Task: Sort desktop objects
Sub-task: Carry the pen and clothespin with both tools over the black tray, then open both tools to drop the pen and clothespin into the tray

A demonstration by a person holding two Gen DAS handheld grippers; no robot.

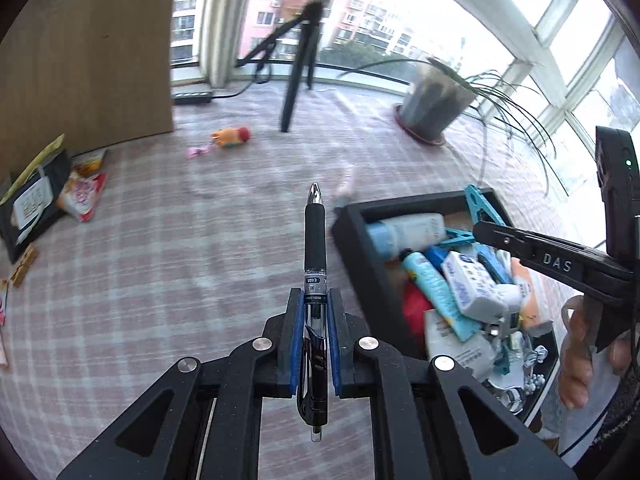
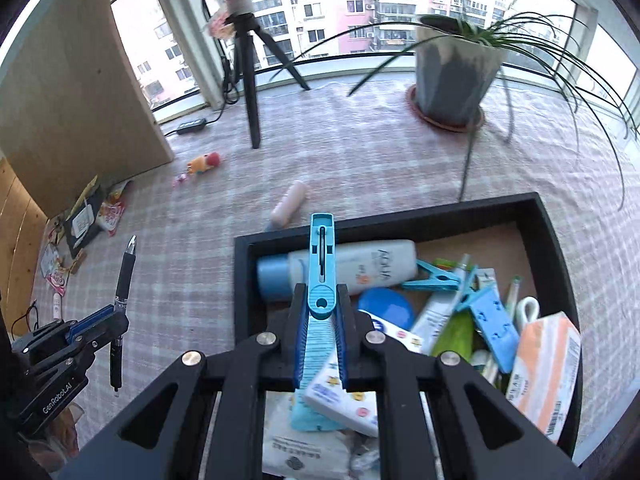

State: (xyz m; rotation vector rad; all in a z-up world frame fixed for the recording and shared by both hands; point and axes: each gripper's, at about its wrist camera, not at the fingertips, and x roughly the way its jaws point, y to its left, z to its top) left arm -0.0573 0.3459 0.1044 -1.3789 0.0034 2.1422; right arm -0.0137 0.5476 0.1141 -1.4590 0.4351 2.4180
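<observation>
The left gripper [image 1: 314, 344] clamps a black gel pen [image 1: 315, 264]; the right gripper [image 2: 320, 344] pinches a blue clothespin [image 2: 321, 276] above the black tray [image 2: 556, 248]. The tray looks nearly full. A plush toy [image 2: 203, 162] at eleven o'clock and snack packets [image 1: 82, 196] at nine remain on the bench.

Daylight floods in ahead of your claws through curved windows [image 2: 360, 8] facing apartment blocks; a pink plaid tablecloth [image 2: 360, 160] spreads beneath, a wooden panel [image 1: 88, 48] stands far left, a potted plant [image 2: 456, 68] far right beside a tripod [image 2: 250, 80].
</observation>
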